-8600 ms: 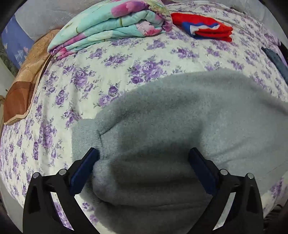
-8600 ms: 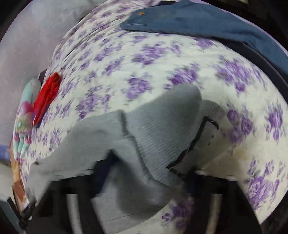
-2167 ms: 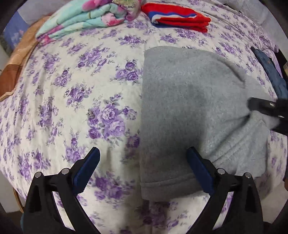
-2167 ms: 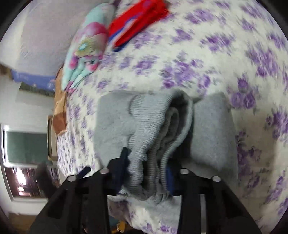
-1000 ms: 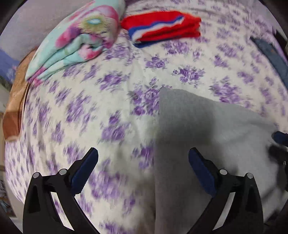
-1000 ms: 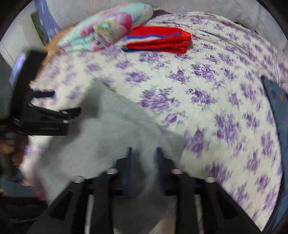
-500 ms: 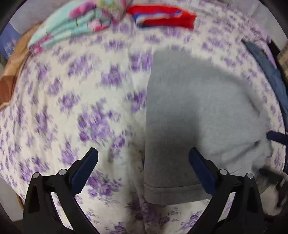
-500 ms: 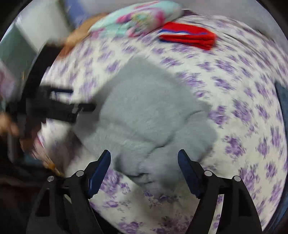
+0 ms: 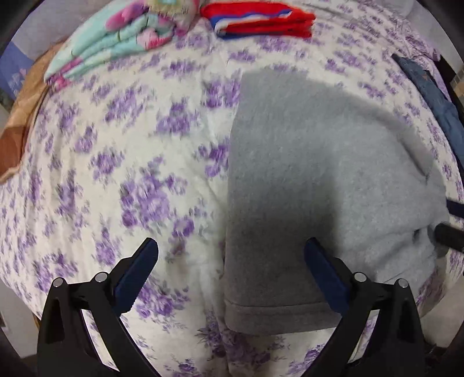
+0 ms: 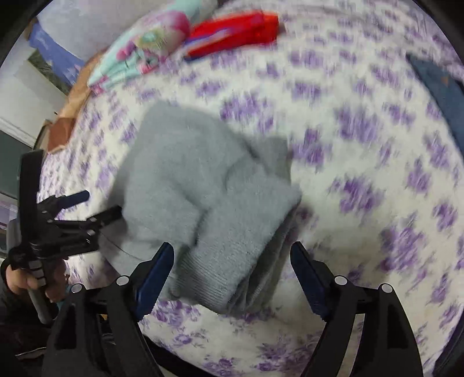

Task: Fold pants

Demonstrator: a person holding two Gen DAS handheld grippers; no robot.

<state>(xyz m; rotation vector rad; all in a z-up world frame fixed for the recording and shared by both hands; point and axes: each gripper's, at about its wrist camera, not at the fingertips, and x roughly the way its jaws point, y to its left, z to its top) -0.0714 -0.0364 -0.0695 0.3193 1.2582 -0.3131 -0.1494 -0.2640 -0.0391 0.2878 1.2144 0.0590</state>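
Observation:
The grey fleece pants [image 9: 313,185] lie folded into a compact bundle on the purple-flowered bedspread [image 9: 121,162]. In the right wrist view the pants [image 10: 203,185] show a ribbed cuff end folded over at the near side. My left gripper [image 9: 232,261] is open and empty, hovering over the bundle's left hem edge. My right gripper [image 10: 232,261] is open and empty, just above the ribbed end. The left gripper also shows in the right wrist view [image 10: 87,208], at the bundle's left side.
A folded red, white and blue garment [image 9: 261,20] and a folded floral quilt [image 9: 121,37] lie at the bed's far side. Blue jeans [image 9: 435,98] lie at the right edge. A brown cushion [image 9: 17,116] sits at the left edge.
My right gripper let go of the grey bundle and opened wide, then drew back a little. My left gripper stayed open and shifted over the bundle's left edge.

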